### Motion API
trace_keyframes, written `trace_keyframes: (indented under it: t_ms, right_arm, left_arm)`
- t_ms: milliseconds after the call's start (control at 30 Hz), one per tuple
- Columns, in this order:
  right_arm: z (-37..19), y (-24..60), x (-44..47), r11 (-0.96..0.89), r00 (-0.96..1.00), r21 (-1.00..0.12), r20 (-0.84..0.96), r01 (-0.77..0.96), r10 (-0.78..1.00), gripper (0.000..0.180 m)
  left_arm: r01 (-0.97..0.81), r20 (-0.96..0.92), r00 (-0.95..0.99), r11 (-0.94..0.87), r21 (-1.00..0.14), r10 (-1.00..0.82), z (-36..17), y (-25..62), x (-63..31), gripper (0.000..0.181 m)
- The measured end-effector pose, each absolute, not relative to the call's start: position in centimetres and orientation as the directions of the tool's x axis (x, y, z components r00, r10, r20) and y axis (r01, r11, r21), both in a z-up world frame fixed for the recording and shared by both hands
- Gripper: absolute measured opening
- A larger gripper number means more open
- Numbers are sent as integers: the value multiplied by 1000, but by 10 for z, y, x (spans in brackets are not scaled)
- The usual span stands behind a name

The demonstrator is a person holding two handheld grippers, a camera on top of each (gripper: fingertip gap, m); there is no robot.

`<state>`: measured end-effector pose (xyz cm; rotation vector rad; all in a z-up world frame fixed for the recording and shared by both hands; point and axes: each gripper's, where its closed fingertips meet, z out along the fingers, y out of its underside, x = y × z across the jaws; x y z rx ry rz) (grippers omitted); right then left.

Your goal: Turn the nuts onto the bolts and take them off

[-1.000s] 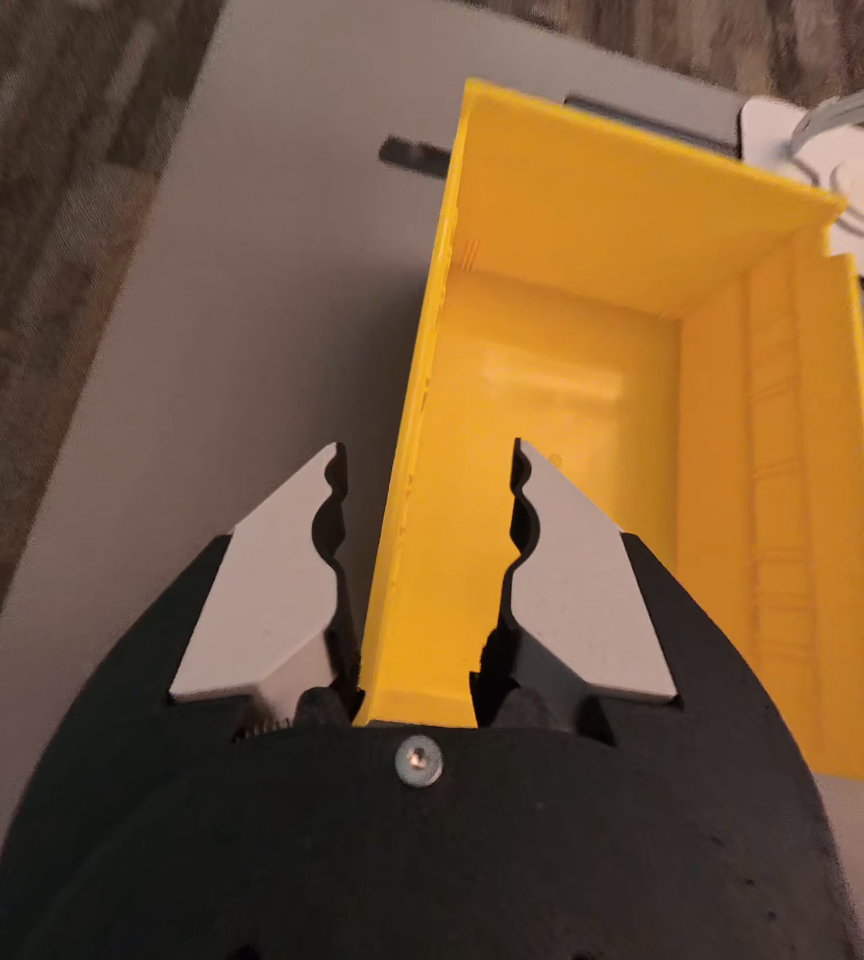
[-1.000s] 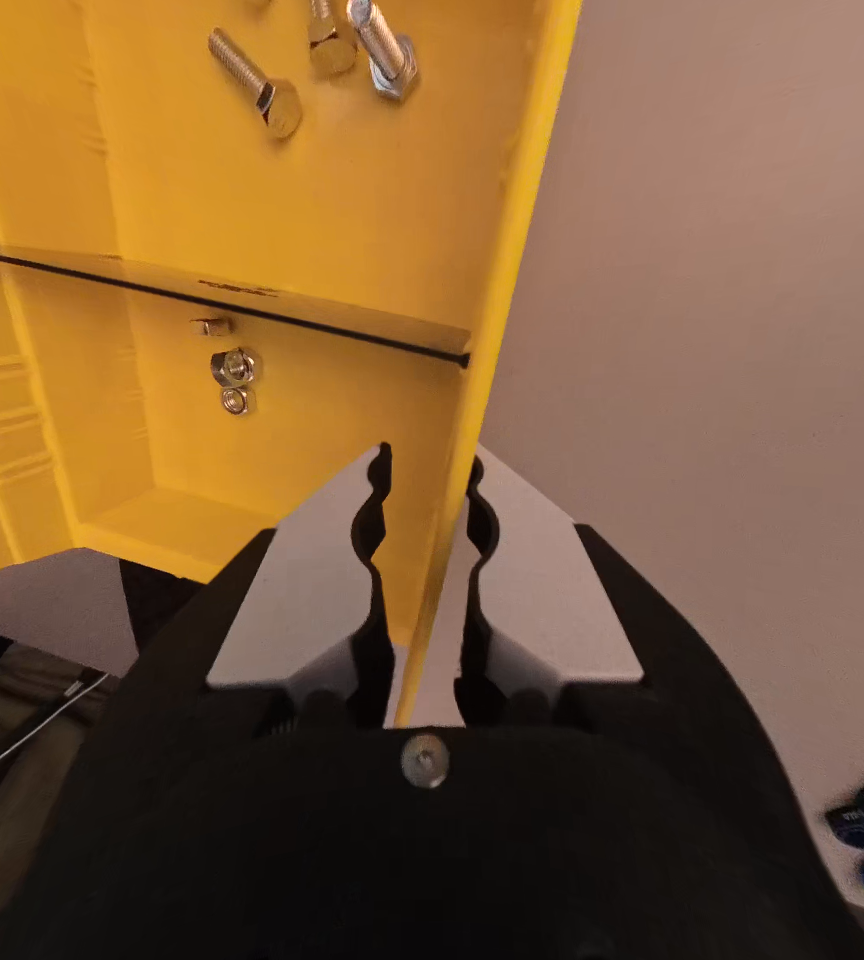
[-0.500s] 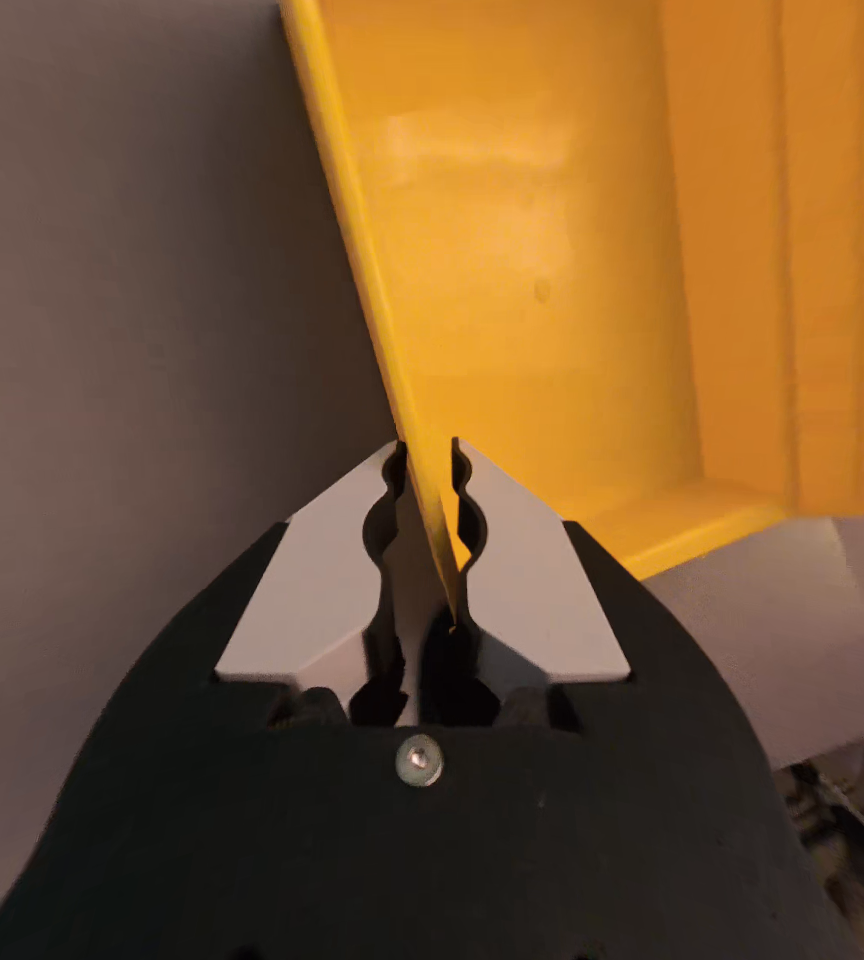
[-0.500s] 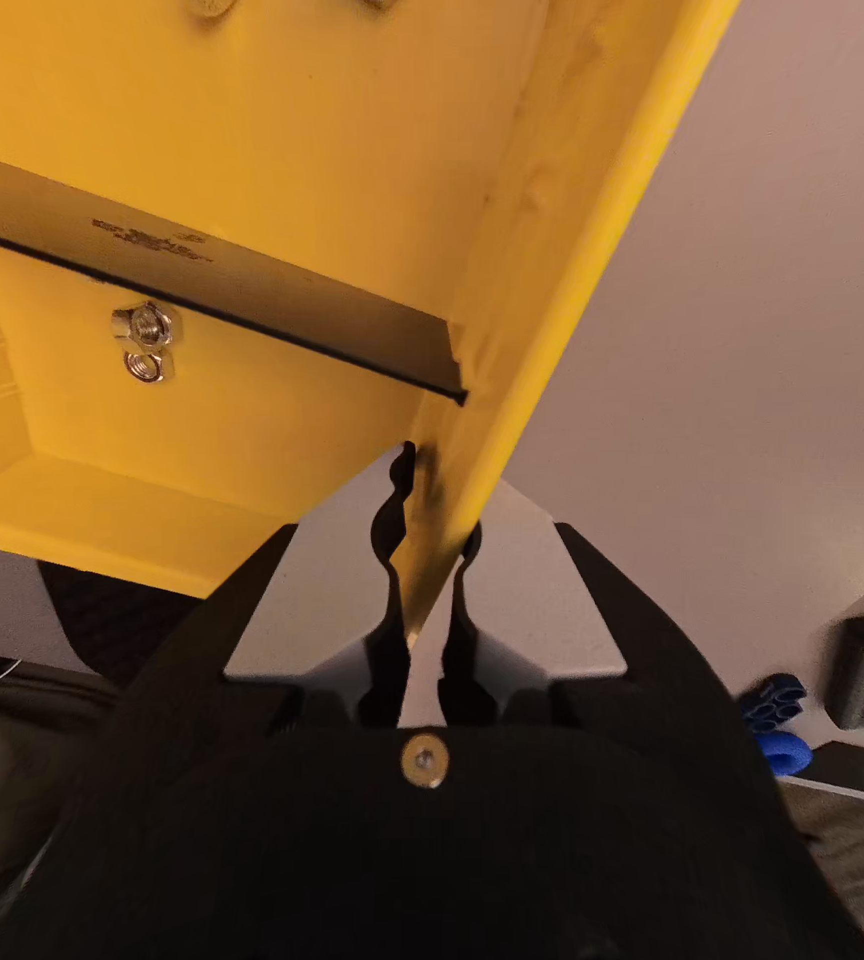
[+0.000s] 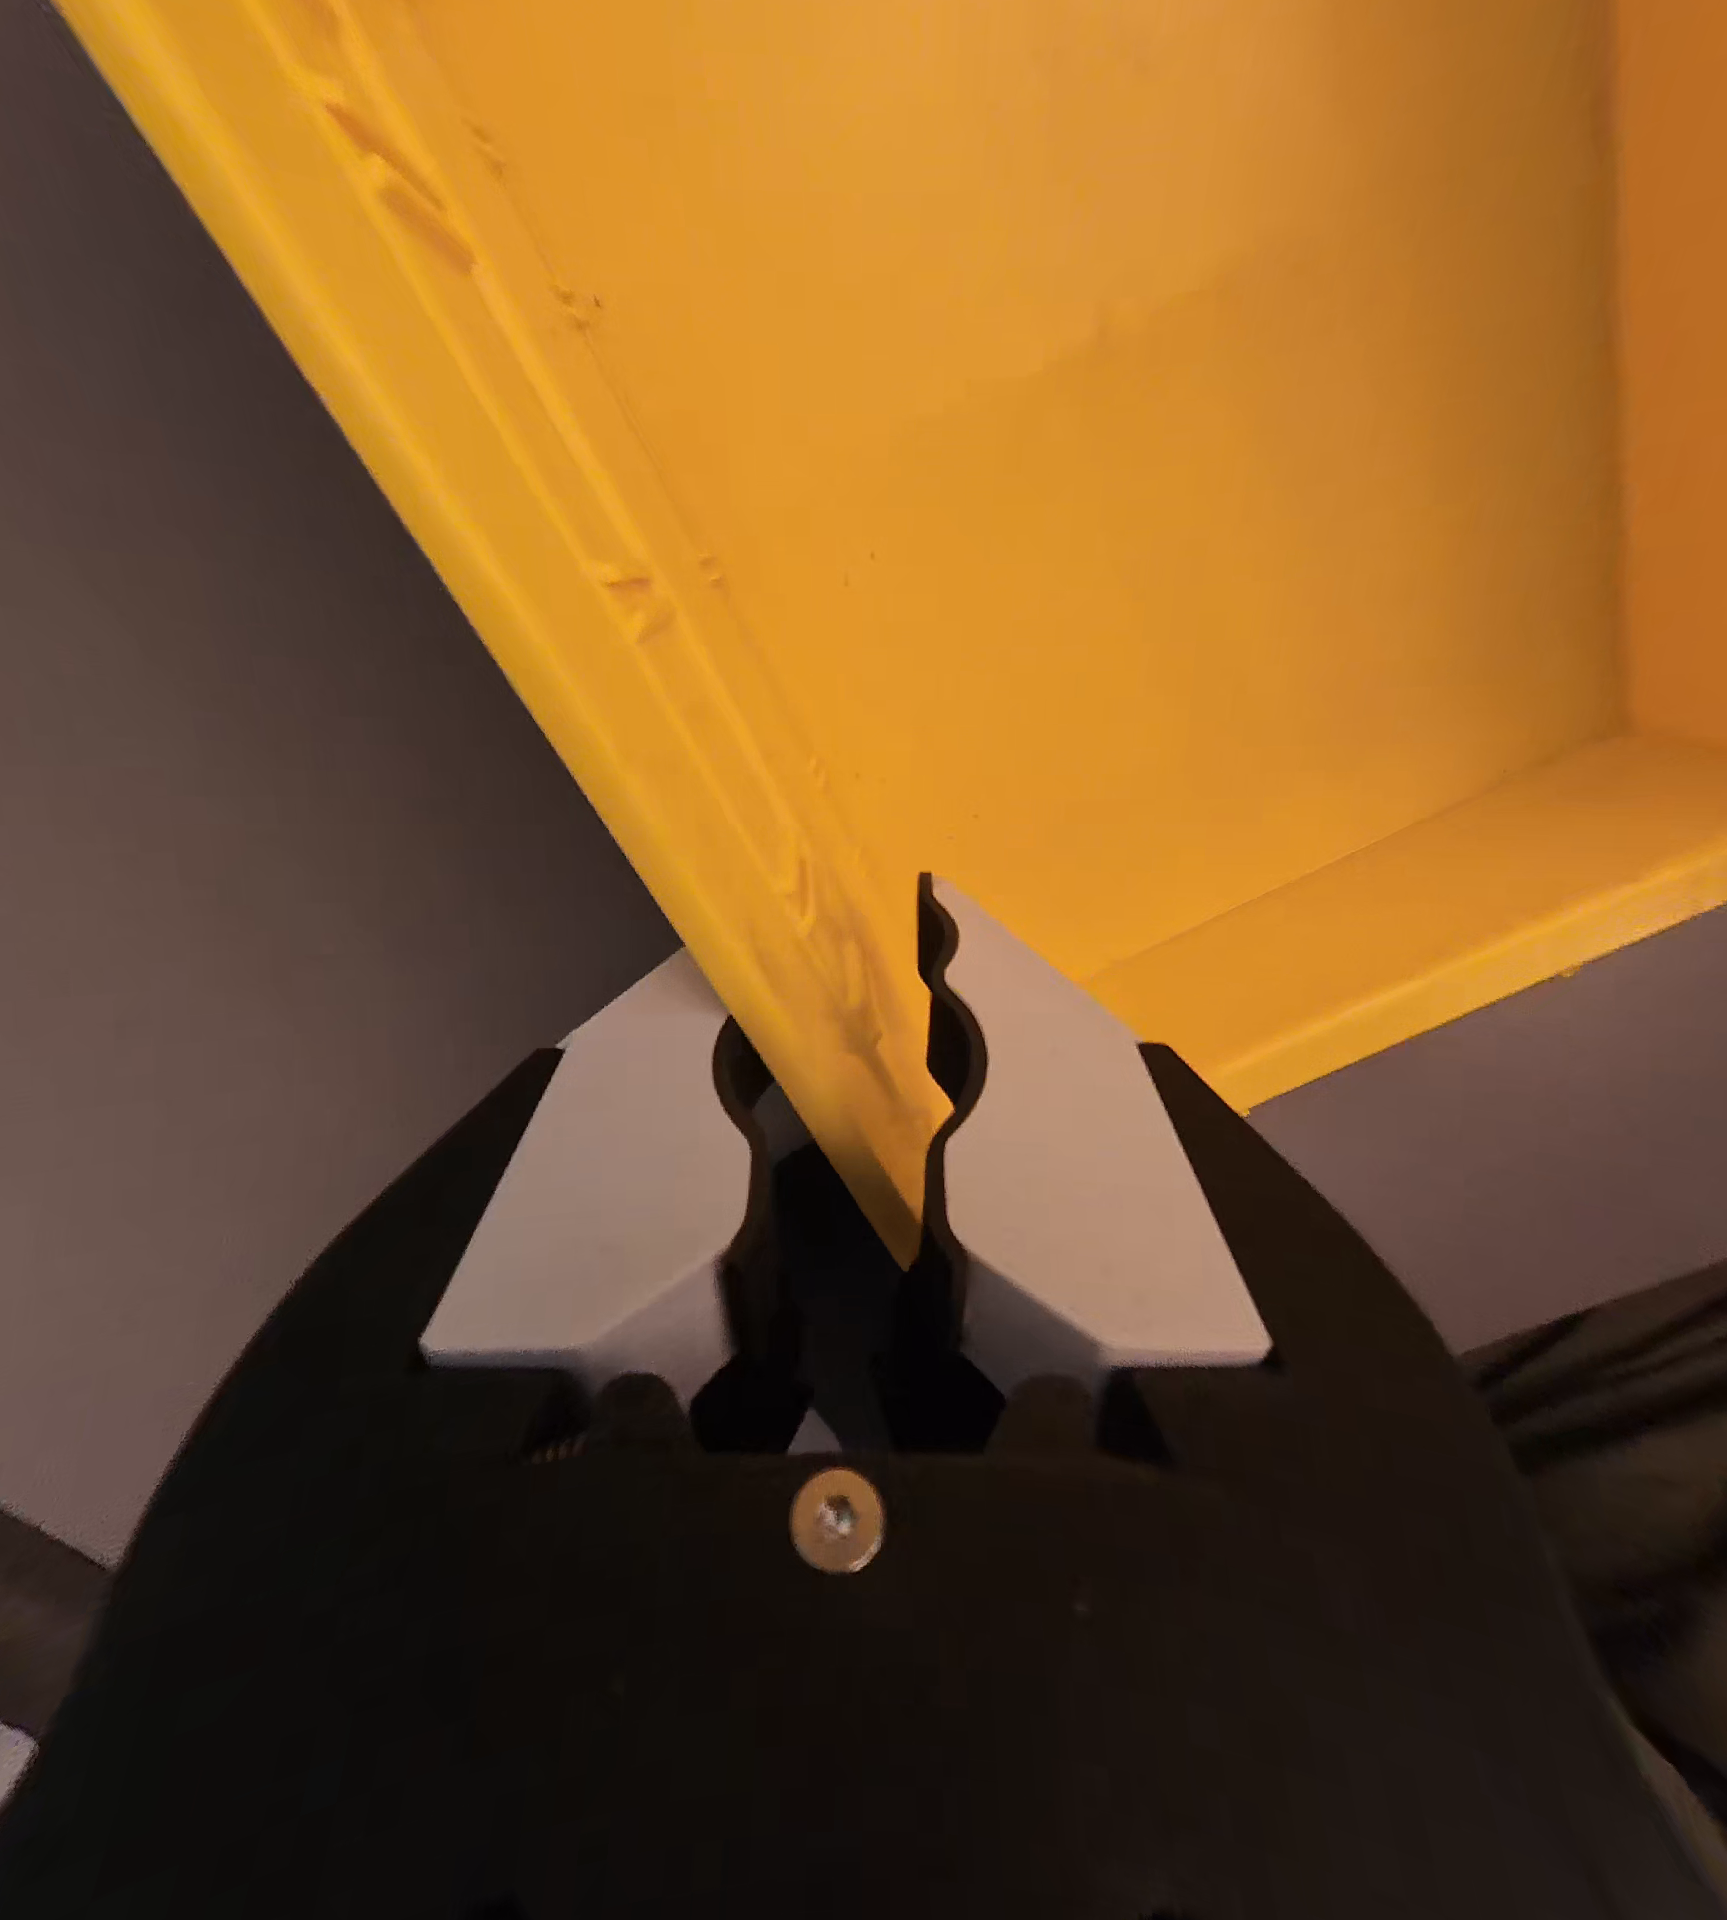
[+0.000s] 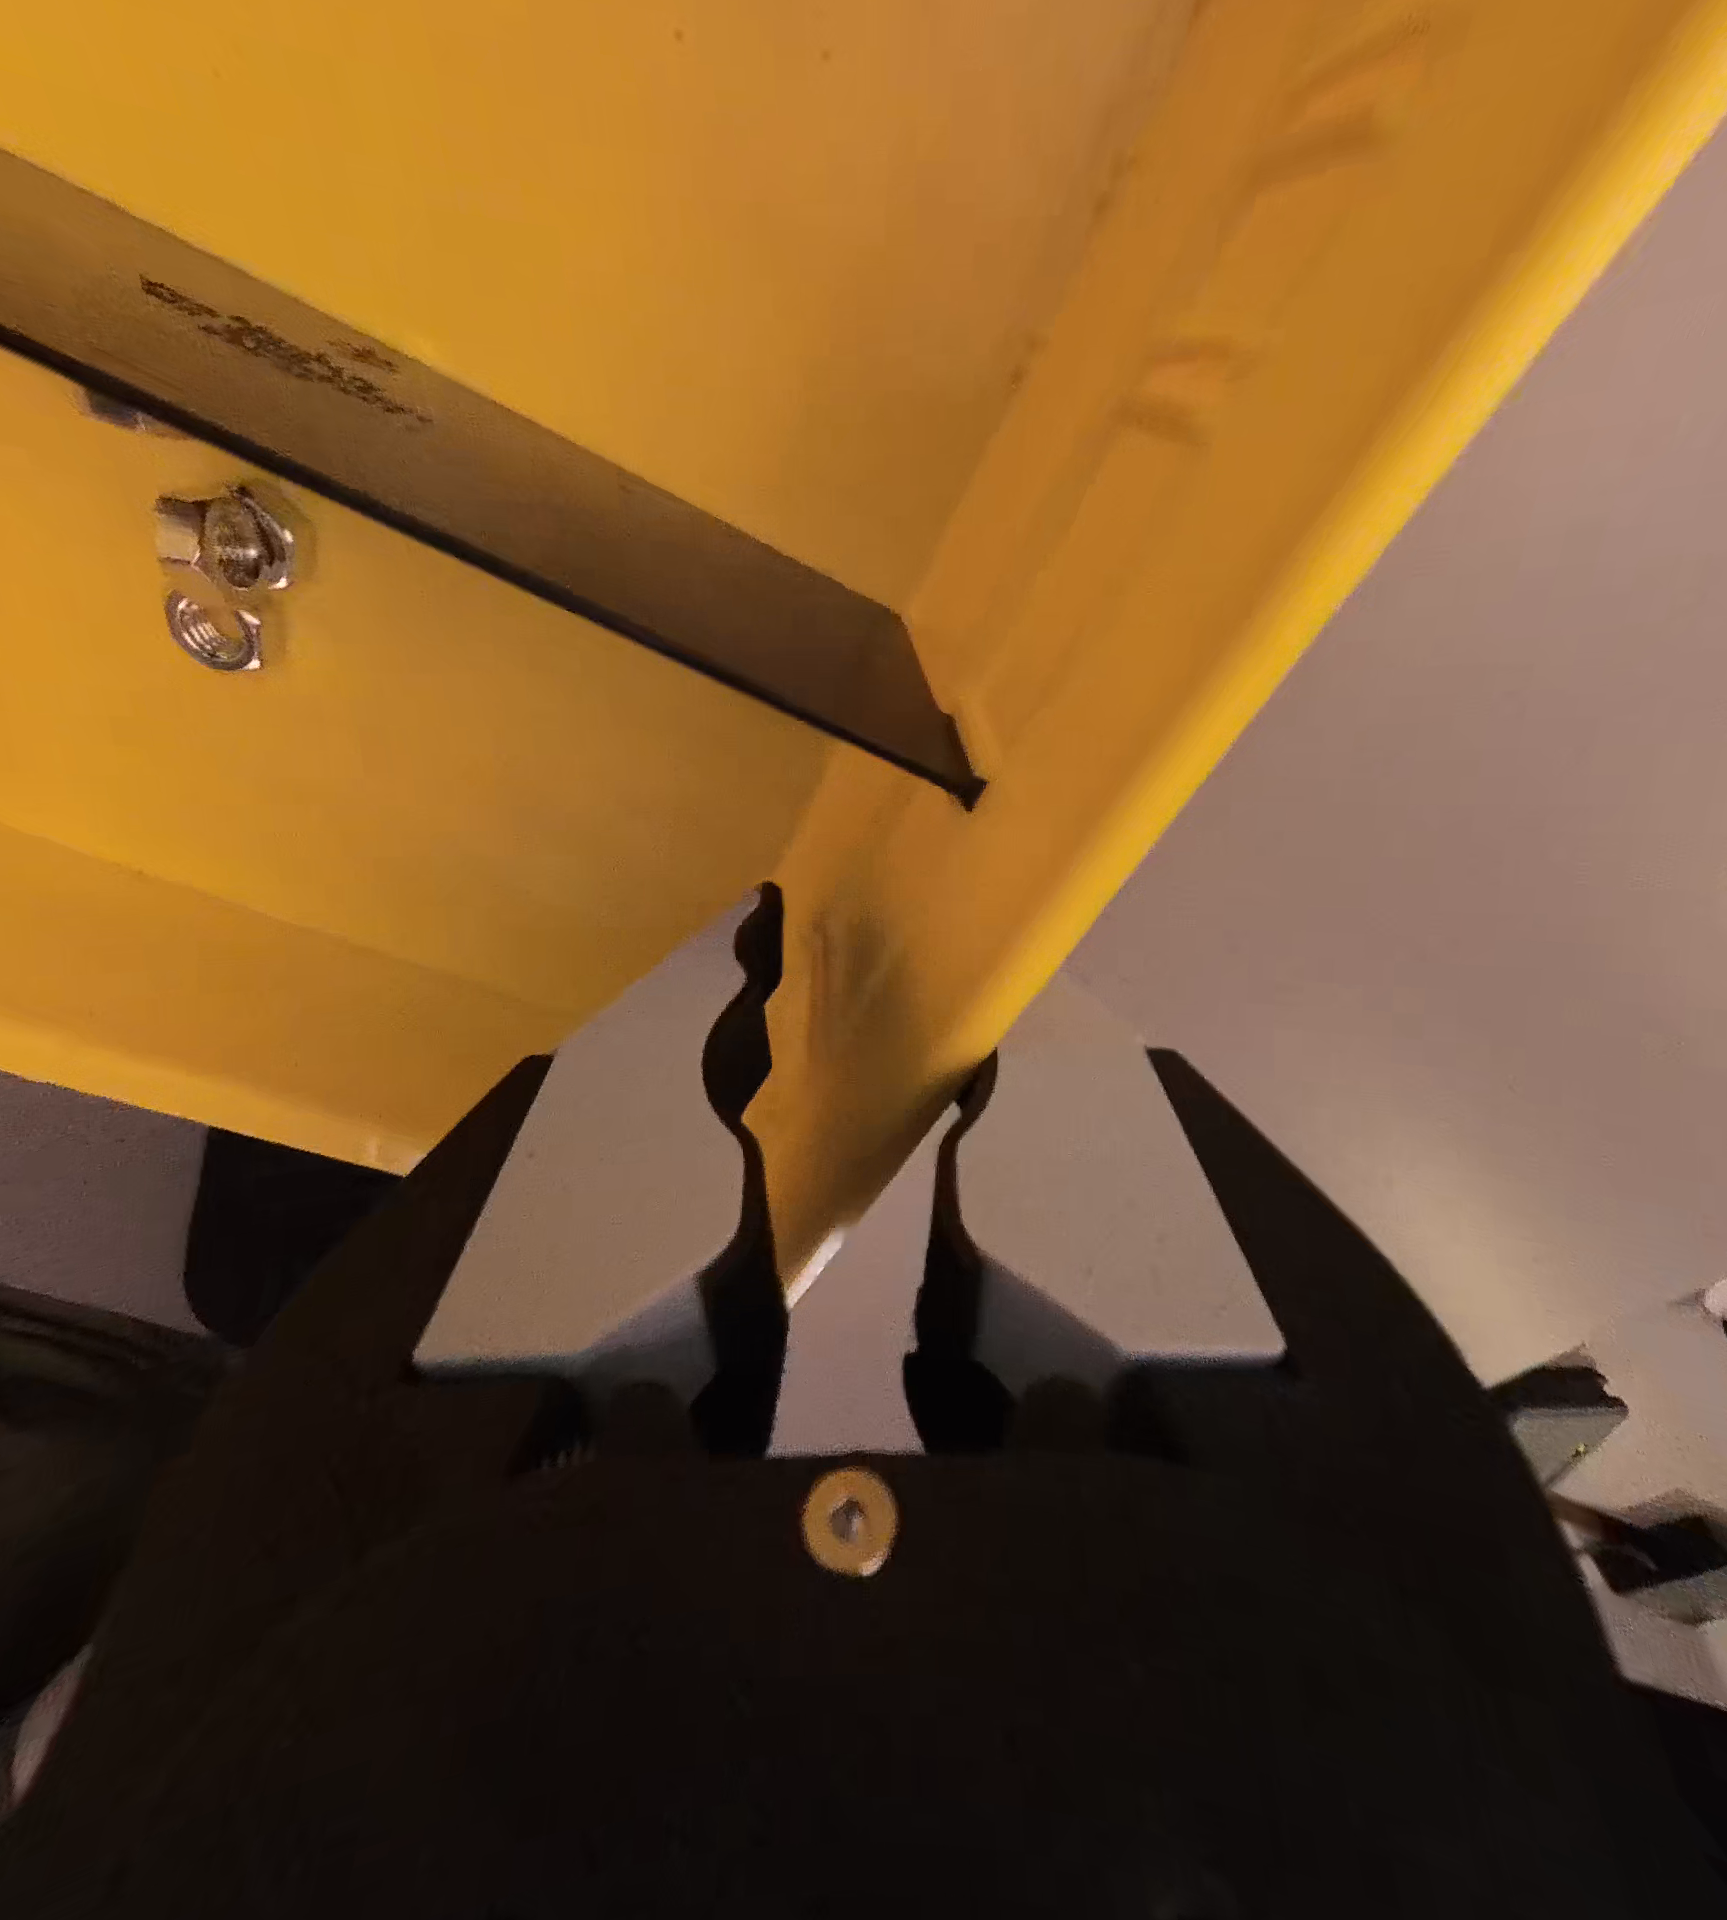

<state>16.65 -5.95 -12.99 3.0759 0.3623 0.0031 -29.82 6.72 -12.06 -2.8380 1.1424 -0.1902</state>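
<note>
Left gripper [image 5: 838,1049]: black matte wedge-shaped body, pale grey angular fingers [image 5: 1067,1174] with black wavy scalloped inner edges, silver hex-socket screw [image 5: 837,1539] centred below. Right gripper [image 6: 869,1049]: same build, grey fingers [image 6: 578,1216], brass-toned hex-socket screw [image 6: 850,1523].

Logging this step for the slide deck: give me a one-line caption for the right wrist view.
Right gripper clamps the yellow bin side wall; two nuts lie below the divider.

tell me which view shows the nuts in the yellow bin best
The right wrist view. Two silvery nuts lie on the floor of the yellow bin, just on the near side of the dark divider. The left wrist view shows only a bare part of the bin and no nuts at all.
</note>
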Motion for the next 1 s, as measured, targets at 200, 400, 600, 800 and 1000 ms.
trace_keyframes:
  t_ms: [200, 400, 600, 800, 1000]
  right_arm:
    - [-96, -49, 166, -983, 990, -120, 2, 142, 143, 22]
    - [8, -12, 118, -772, 972, -591, 130, 233, 194, 22]
    - [78, -4, -45, -258, 841, -904, 170, 340, 513, 46]
    - [-31, 30, -112, -610, 823, -710, -75, 352, 563, 59]
    - [-68, 66, -111, -834, 899, -467, -160, 294, 407, 46]
  left_arm:
    - [-645, 183, 721, -744, -172, -668, -98, 54, -280, 20]
    - [-592, 116, 724, -699, -401, -680, -47, 57, -282, 17]
    - [-499, 36, 672, -488, -716, -740, 31, 56, -259, 9]
    - [-426, -52, 615, -276, -861, -787, 82, 40, -231, 8]
    - [-437, -130, 587, -177, -882, -799, 93, 32, -225, 10]
